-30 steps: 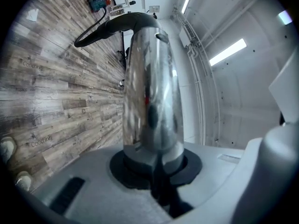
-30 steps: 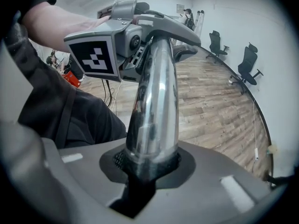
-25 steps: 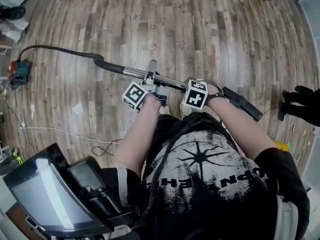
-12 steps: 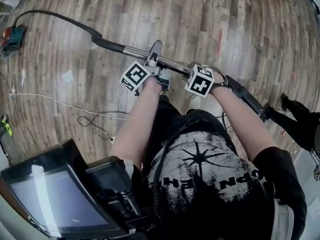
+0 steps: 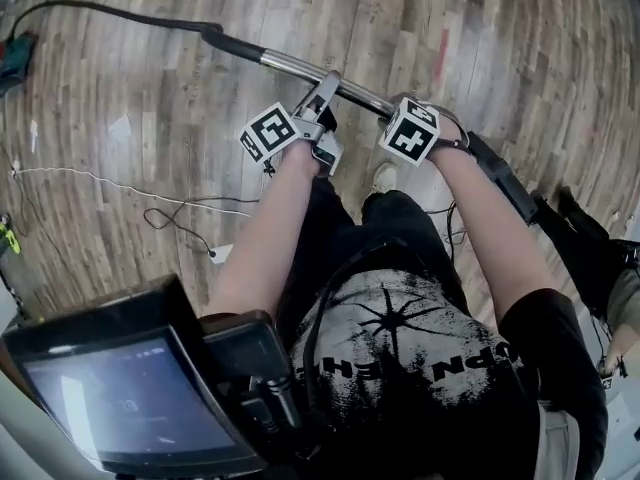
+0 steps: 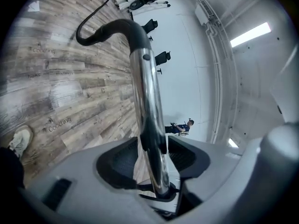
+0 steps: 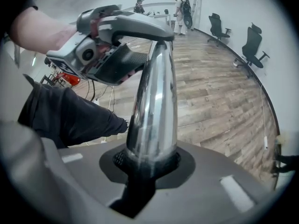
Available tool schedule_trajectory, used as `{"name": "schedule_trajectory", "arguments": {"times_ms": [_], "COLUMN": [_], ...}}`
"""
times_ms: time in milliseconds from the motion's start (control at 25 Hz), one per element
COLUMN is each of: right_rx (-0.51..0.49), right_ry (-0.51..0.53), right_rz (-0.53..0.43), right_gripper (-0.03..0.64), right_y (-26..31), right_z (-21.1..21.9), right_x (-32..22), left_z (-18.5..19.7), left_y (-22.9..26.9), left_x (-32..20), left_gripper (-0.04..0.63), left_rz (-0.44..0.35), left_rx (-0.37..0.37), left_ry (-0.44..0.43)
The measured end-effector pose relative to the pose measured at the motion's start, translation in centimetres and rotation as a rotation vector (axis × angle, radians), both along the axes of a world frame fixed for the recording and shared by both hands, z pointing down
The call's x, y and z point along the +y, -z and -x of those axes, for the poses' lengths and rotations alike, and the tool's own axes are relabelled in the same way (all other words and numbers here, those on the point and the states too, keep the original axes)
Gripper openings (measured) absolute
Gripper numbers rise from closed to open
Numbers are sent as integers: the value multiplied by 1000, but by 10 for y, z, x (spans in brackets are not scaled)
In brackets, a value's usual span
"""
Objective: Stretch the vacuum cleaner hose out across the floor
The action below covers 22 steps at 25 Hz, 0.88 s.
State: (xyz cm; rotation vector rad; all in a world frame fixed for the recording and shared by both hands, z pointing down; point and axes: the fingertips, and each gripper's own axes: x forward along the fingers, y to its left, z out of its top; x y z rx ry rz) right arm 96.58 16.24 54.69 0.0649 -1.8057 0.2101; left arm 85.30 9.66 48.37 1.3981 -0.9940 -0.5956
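The vacuum's chrome tube (image 5: 300,68) lies slantwise before me, its black hose (image 5: 110,13) trailing off to the upper left over the wood floor. My left gripper (image 5: 322,98) straddles the tube (image 6: 148,92); its jaws have just been opening and now stand apart from the metal on both sides. Beyond it the black curved hose end (image 6: 112,29) bends away. My right gripper (image 5: 397,110) points steeply down and is shut on the same tube (image 7: 154,106). The left gripper (image 7: 117,45) shows further along the tube in the right gripper view.
The tube's black lower part (image 5: 500,183) runs to the right past my shoe (image 5: 383,178). Thin cables (image 5: 130,188) lie on the floor at left, a teal tool (image 5: 12,50) at the far left edge. Another person's dark legs (image 5: 590,248) stand at right.
Both grippers and the tube have sunk toward the floor and moved up the picture. The left gripper's jaws have spread away from the tube. The right grip is unchanged.
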Motion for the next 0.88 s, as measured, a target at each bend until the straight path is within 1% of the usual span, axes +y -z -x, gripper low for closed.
{"name": "schedule_trajectory", "arguments": {"times_ms": [40, 80, 160, 200, 240, 280, 320, 360, 440, 520, 680, 760, 880], "right_rx": [6, 12, 16, 17, 19, 22, 26, 28, 29, 29, 16, 9, 8], "right_ry": [-8, -7, 2, 1, -3, -10, -18, -25, -28, -18, -4, 1, -25], "right_rz": [-6, -12, -14, -11, -9, -7, -6, -7, -22, -46, -67, -88, -111], "right_gripper": [87, 87, 87, 87, 87, 87, 87, 87, 87, 87, 87, 86, 77], "right_y": [-11, -23, -50, -64, -79, -95, -111, -127, -161, -198, -280, -320, -381], "right_z": [-4, -8, -15, -19, -25, -32, -39, -46, -61, -76, -104, -111, -127], "right_x": [-7, -15, -23, -24, -25, -26, -28, -31, -37, -44, -55, -61, -72], "left_z": [0, 0, 0, -3, -5, -8, -11, -14, -24, -41, -81, -95, -110], "left_y": [-7, -15, -36, -46, -57, -67, -76, -85, -99, -116, -169, -189, -214], "left_x": [-1, -4, -4, 0, 3, 7, 8, 9, 4, -3, -17, -20, -20], "left_gripper": [193, 187, 183, 163, 100, 52, 19, 2, 2, 2, 2, 2, 2], "left_rz": [-2, -2, 6, 8, 5, -4, -21, -46, -121, -206, -348, -435, -556], "left_rx": [2, -2, -21, -36, -51, -66, -83, -101, -138, -191, -368, -449, -548], "left_ry": [-2, -3, -19, -34, -52, -71, -89, -111, -175, -264, -494, -603, -727]}}
